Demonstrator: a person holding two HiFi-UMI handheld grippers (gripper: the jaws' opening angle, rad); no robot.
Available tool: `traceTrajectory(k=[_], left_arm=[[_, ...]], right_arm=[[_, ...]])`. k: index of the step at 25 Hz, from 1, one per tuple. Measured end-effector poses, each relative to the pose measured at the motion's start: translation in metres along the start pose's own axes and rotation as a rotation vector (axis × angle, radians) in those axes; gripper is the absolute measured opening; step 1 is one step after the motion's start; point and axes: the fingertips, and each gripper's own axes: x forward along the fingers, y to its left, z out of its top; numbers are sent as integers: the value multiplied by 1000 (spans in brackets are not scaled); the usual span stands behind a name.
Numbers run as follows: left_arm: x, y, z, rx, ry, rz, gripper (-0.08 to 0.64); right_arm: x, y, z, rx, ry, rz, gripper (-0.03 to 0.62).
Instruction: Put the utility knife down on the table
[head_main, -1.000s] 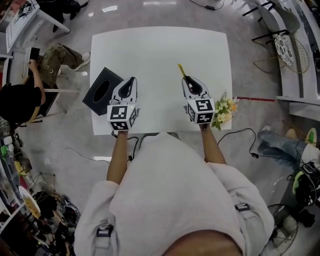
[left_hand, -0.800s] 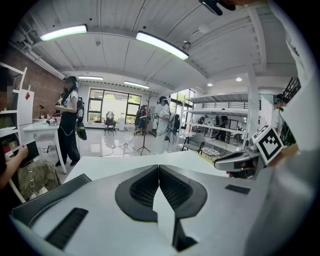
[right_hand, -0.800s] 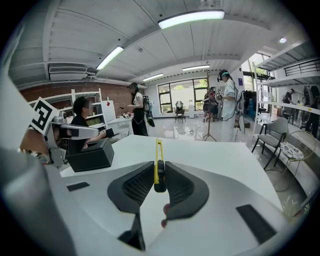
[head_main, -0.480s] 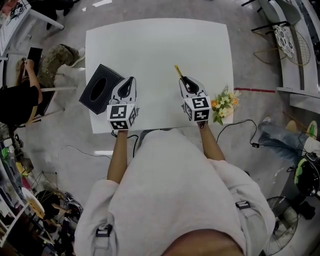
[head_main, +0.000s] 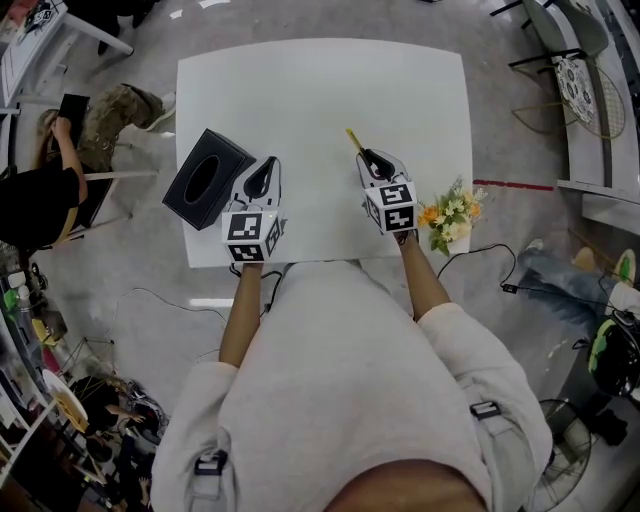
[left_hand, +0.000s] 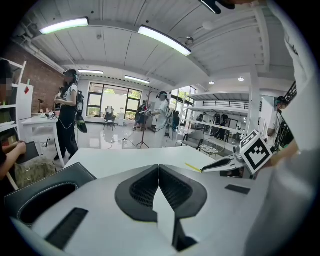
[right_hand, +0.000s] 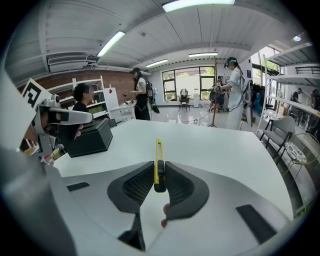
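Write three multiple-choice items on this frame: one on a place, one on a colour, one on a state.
1. Where on the table is the black tissue box?
A. at its left edge
B. at its centre
C. at its far right corner

2. What colour is the utility knife?
A. red
B. yellow
C. blue

3. What state is the left claw in?
A. shut on the knife
B. wide open
C. shut on nothing

Answers:
1. A, the head view shows it at the left edge.
2. B, its yellow body sticks out between the jaws of the right claw.
3. C, its jaws meet with nothing between them.
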Motion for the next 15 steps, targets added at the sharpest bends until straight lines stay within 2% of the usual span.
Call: traceTrajectory(k=[7, 15], left_arm=[[1, 2, 0, -8, 3, 6, 20], [-2, 2, -5, -17, 12, 22, 20]], right_arm=[[32, 5, 20, -104, 24, 25, 83], [57, 10, 37, -150, 50, 62, 83]])
